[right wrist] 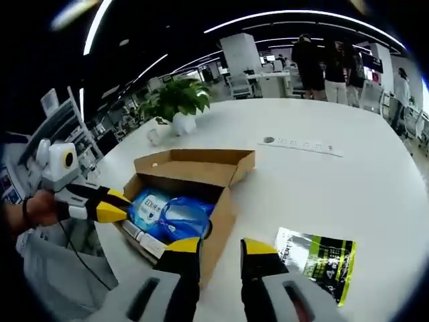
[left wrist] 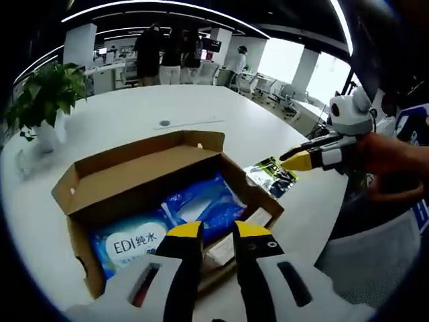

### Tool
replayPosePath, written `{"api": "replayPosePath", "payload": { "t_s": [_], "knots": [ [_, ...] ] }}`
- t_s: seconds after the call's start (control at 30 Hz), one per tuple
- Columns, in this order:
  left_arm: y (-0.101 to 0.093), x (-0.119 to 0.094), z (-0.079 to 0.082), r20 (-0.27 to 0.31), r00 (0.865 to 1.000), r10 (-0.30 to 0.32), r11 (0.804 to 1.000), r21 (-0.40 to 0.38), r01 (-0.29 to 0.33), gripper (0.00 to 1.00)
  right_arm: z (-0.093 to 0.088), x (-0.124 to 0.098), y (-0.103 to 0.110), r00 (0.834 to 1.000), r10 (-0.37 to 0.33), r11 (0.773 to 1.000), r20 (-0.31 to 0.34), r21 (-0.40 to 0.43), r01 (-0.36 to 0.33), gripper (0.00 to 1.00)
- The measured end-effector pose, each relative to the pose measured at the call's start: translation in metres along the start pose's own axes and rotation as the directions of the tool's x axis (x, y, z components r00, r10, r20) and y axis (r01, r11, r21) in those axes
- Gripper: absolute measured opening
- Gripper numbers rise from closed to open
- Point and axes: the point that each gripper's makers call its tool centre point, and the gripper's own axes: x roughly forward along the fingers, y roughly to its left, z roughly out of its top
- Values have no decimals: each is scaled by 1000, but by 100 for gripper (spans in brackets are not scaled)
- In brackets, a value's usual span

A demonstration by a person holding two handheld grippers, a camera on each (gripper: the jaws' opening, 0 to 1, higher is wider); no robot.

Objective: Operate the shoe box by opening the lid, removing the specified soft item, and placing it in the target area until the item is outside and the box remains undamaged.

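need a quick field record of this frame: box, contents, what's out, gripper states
box: cardboard box on the white table, lid open, flap standing up at the back
contents: blue packs, one printed "EDI"; a flat white item along the box's edge
outside: green-and-black pouch lying flat on the table beside the box
left hand-held gripper: open, empty, over the box's near edge
right hand-held gripper: open, empty, between box and pouch
other: potted plant at the table's edge; people standing in the background
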Motion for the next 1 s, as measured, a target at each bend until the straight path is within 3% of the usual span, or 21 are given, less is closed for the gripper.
{"api": "replayPosePath", "payload": {
  "t_s": [0.23, 0.5, 0.87, 1.0],
  "knots": [
    [24, -16, -6, 26, 999, 45, 998, -49, -44, 23, 0, 21, 27, 996, 47, 989, -75, -135, -57, 28],
    [34, -32, -9, 64, 995, 70, 991, -122, -62, 31, 2, 46, 55, 982, 69, 940, -174, -318, -122, 37],
    [43, -40, -20, 69, 993, 100, 986, -140, -89, 36, 8, 76, 73, 963, 80, 882, -256, -433, -189, 45],
    [43, -41, -21, 65, 994, 88, 987, -143, -78, 41, 6, 86, 74, 956, 83, 873, -280, -442, -206, 47]
  ]
}}
